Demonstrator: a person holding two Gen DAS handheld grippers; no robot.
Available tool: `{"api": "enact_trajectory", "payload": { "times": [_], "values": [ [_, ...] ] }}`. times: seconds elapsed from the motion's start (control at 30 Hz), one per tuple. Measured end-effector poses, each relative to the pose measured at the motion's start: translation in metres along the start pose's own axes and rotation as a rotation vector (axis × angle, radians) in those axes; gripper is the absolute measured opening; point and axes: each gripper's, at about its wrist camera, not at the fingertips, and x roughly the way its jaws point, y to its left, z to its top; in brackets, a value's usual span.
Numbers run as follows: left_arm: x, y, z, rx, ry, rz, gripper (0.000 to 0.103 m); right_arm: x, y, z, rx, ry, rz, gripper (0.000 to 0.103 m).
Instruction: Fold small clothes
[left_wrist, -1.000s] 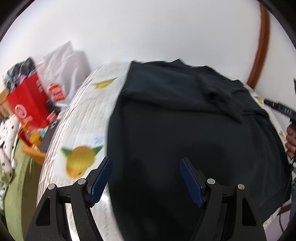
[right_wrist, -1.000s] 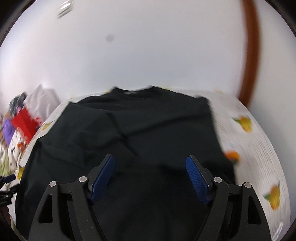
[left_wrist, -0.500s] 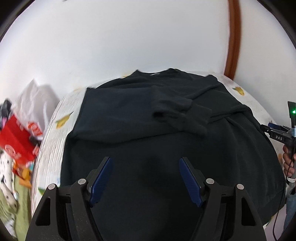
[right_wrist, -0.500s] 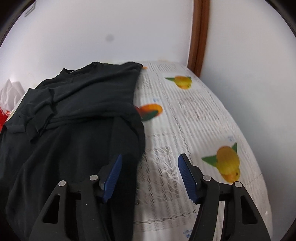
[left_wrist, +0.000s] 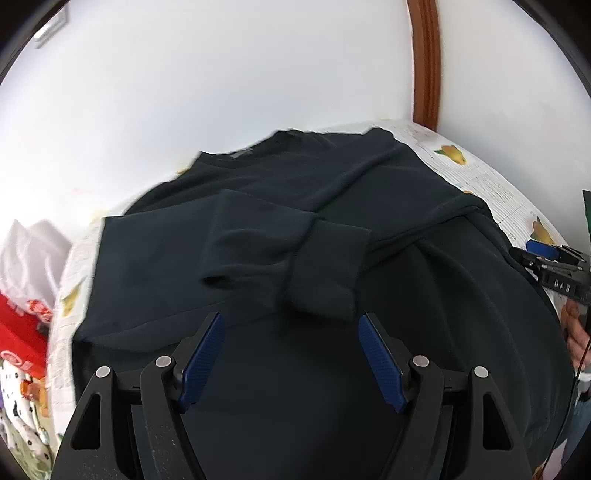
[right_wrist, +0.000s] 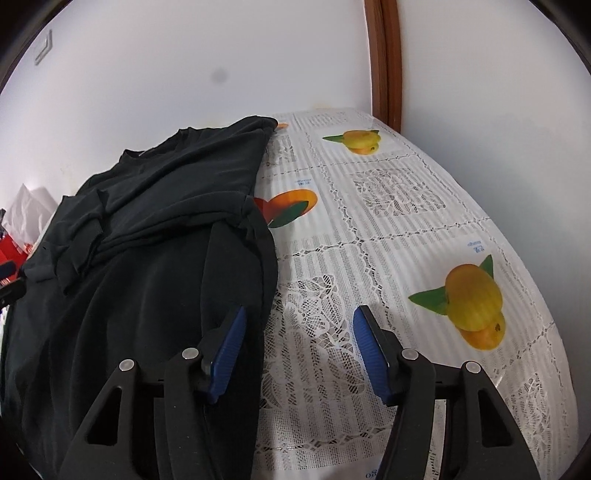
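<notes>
A black long-sleeved top (left_wrist: 369, 177) lies spread on the fruit-print tablecloth (left_wrist: 480, 177), neckline toward the wall. Both sleeves are folded across its chest, and their cuffs (left_wrist: 325, 269) overlap. My left gripper (left_wrist: 290, 319) hovers open over the middle of the top, just short of the cuffs, with nothing between its fingers. In the right wrist view, my right gripper (right_wrist: 300, 310) stands open at the right side edge of the top (right_wrist: 166, 206). Its left finger (right_wrist: 229, 339) is over the fabric edge. Its right finger is over the bare tablecloth (right_wrist: 388, 206).
A red bag (left_wrist: 18, 332) and a white plastic bag (left_wrist: 29, 251) sit off the table's left end. A white wall and a brown door frame (left_wrist: 424, 62) stand behind. A hand (left_wrist: 576, 332) holding the right gripper shows at the right edge.
The left gripper slid from the top's left edge to its middle. The right gripper moved from the middle to the right side edge, sank lower, and its jaws narrowed.
</notes>
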Motion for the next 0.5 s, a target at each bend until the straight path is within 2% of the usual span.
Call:
{"api": "enact_trajectory", "payload": {
  "times": [0.07, 0.2, 0.37, 0.43, 0.47, 0.5],
  "values": [
    [0.009, -0.010, 0.006, 0.025, 0.006, -0.011, 0.073, 0.001, 0.000, 0.000, 0.000, 0.003, 0.004, 0.061],
    [0.036, -0.033, 0.017, 0.108, 0.021, 0.033, 0.072, 0.002, 0.001, 0.000, -0.002, 0.006, -0.001, 0.061],
    [0.059, -0.049, 0.022, 0.165, 0.033, 0.085, 0.069, 0.005, 0.005, 0.001, -0.027, 0.014, -0.026, 0.062],
    [0.067, -0.053, 0.021, 0.178, 0.041, 0.127, 0.063, 0.005, 0.005, 0.001, -0.030, 0.016, -0.026, 0.063],
    [0.068, -0.053, 0.021, 0.177, 0.033, 0.129, 0.054, 0.005, 0.005, 0.001, -0.029, 0.016, -0.025, 0.063],
    [0.066, -0.053, 0.021, 0.174, 0.019, 0.118, 0.027, 0.006, 0.005, 0.001, -0.030, 0.016, -0.025, 0.063]
  ]
}}
